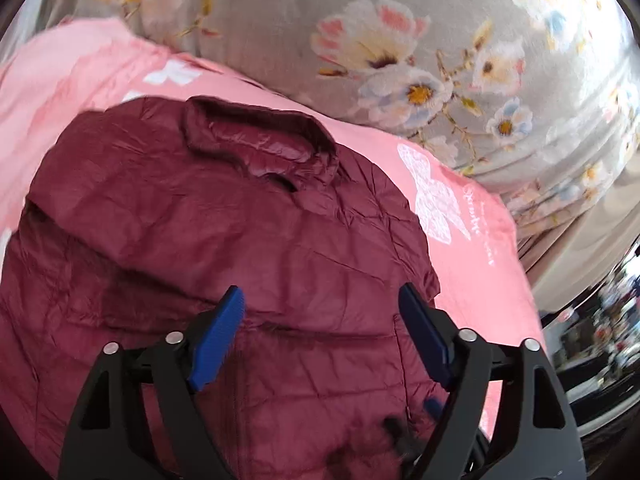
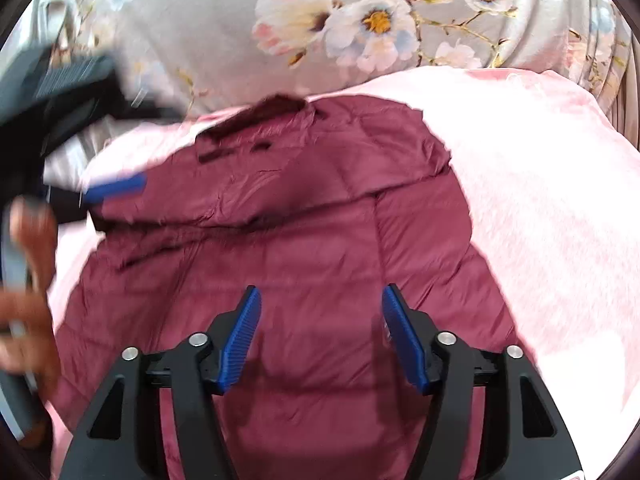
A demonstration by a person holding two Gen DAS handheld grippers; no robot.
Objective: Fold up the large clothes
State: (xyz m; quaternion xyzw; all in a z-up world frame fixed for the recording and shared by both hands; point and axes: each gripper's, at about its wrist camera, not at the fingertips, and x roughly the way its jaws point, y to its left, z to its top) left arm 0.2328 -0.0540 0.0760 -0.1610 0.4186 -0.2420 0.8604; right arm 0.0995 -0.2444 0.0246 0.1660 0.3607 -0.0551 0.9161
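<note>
Nothing is held between the spread blue pads of the left gripper (image 1: pixel 320 312) and right gripper (image 2: pixel 322 312), the maroon puffer jacket (image 1: pixel 224 240) is laid flat on the pink blanket (image 1: pixel 500 280), collar (image 1: pixel 260 136) farthest, so a fresh edge must be taken for the next fold.

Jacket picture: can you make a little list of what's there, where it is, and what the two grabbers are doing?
jacket: dark red, puffy, lying spread on the blanket, collar at the far end
blanket: pink with white butterflies, under the jacket
sheet: grey with flowers, behind the blanket
left gripper: open, above the jacket, holding nothing
right gripper: open, above the jacket, holding nothing
hand: at the left edge of the right wrist view, blurred
fold: sides look turned in; not certain
</note>
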